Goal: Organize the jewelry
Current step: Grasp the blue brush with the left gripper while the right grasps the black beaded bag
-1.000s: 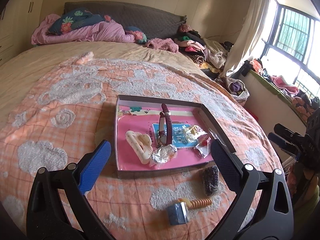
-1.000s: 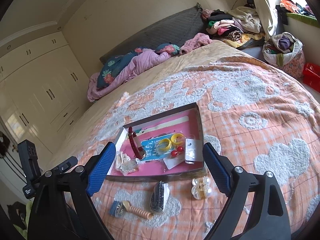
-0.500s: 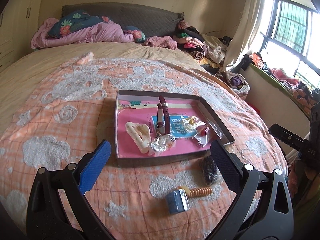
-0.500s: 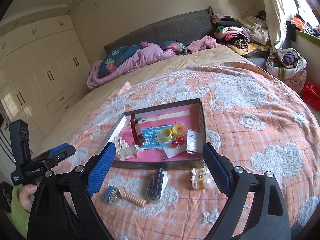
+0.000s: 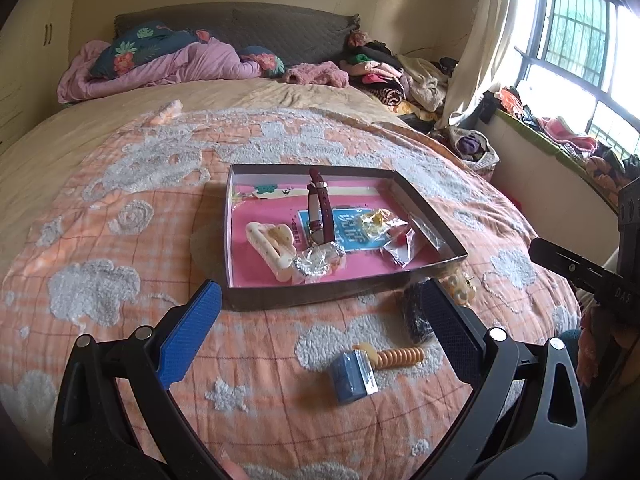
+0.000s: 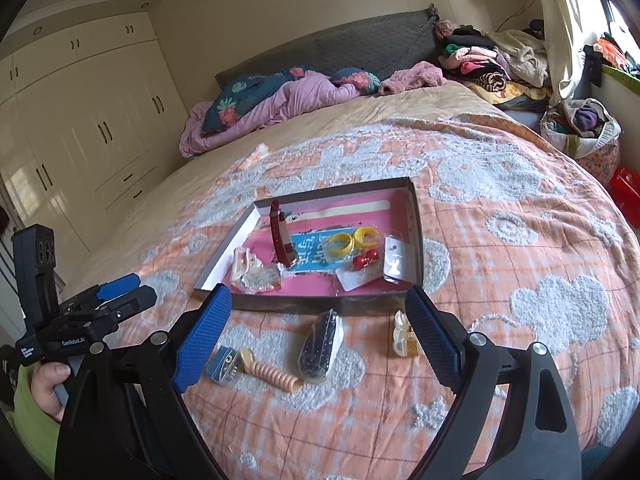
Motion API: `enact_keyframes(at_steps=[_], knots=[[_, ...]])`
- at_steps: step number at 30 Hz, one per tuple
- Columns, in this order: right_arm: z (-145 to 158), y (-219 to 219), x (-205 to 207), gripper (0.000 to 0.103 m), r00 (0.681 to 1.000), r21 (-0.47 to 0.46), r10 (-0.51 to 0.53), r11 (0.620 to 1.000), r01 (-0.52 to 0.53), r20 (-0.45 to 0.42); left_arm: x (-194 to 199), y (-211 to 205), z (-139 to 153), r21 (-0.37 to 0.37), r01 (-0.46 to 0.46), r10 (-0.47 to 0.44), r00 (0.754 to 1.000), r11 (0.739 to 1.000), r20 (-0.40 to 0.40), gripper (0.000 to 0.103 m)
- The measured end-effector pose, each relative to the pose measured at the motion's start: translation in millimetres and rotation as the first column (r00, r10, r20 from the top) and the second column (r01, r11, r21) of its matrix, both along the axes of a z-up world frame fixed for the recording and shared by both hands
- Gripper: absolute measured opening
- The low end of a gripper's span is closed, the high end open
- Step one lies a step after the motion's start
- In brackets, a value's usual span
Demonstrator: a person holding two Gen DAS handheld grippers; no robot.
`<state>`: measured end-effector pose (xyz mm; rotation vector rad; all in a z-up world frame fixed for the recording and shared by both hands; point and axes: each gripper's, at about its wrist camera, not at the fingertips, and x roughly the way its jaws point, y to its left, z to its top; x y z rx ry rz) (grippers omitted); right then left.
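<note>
A shallow box with a pink floor (image 5: pixel 236 216) (image 6: pixel 416 232) lies on the bed. It holds a maroon watch (image 5: pixel 318 208) (image 6: pixel 280 236), a cream hair claw (image 5: pixel 268 246), yellow hoops (image 6: pixel 348 240), red beads (image 6: pixel 364 261) and small plastic packets. In front of the box lie a blue-headed piece with a ribbed peach handle (image 5: pixel 360 368) (image 6: pixel 264 372), a dark beaded packet (image 5: pixel 414 316) (image 6: pixel 320 344) and a clear amber clip (image 6: pixel 404 338) (image 5: pixel 460 286). My left gripper (image 5: pixel 320 332) is open above these loose pieces, and my right gripper (image 6: pixel 320 340) is open too. Nothing is held.
The orange and white patterned blanket (image 5: pixel 120 280) covers the near bed. Pillows and a pink quilt (image 5: pixel 168 64) lie at the headboard, clothes (image 5: pixel 392 76) pile at the far right. White wardrobes (image 6: pixel 80 120) stand left. A hand (image 6: pixel 44 384) holds the left gripper's handle.
Both grippers have drifted a little closer and lower toward the box and the loose pieces, and each has rolled slightly. Nothing on the bed has moved.
</note>
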<state>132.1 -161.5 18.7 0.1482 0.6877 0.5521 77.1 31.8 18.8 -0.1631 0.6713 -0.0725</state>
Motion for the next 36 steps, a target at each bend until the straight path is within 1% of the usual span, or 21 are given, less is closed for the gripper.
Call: enact_keyframes(at_steps=[11, 19, 25, 30, 31, 33, 35, 36], knots=[[-16, 9, 1, 0.088, 0.999, -0.029, 0.028, 0.999, -0.029, -0.040, -9, -5, -14, 0.028, 0.023, -0.022, 0.999, 0.999, -0.045, 0.093], [-33, 18, 5, 0.088, 0.996, -0.057, 0.040, 0.997, -0.045, -0.076, -12, -10, -30, 0.028, 0.048, -0.045, 0.995, 0.998, -0.093, 0.093], [-46, 24, 8, 0.088, 0.994, -0.081, 0.045, 0.995, -0.053, -0.099, -10, -23, -49, 0.042, 0.094, -0.087, 0.985, 0.995, -0.147, 0.093], [-56, 23, 14, 0.088, 0.992, -0.083, 0.038, 0.995, -0.049, -0.123, -7, -31, -63, 0.046, 0.128, -0.118, 0.976, 0.991, -0.181, 0.093], [-58, 23, 16, 0.088, 0.991, -0.084, 0.036, 0.995, -0.048, -0.129, -6, -32, -66, 0.047, 0.135, -0.124, 0.974, 0.990, -0.189, 0.092], [-62, 22, 18, 0.088, 0.990, -0.087, 0.035, 0.995, -0.047, -0.137, -5, -35, -72, 0.049, 0.144, -0.131, 0.970, 0.988, -0.204, 0.085], [-65, 23, 19, 0.088, 0.989, -0.092, 0.035, 0.995, -0.049, -0.143, -3, -37, -78, 0.049, 0.157, -0.143, 0.966, 0.986, -0.215, 0.076], [-67, 24, 19, 0.088, 0.989, -0.092, 0.036, 0.995, -0.050, -0.147, -3, -39, -80, 0.051, 0.161, -0.147, 0.964, 0.986, -0.220, 0.074]])
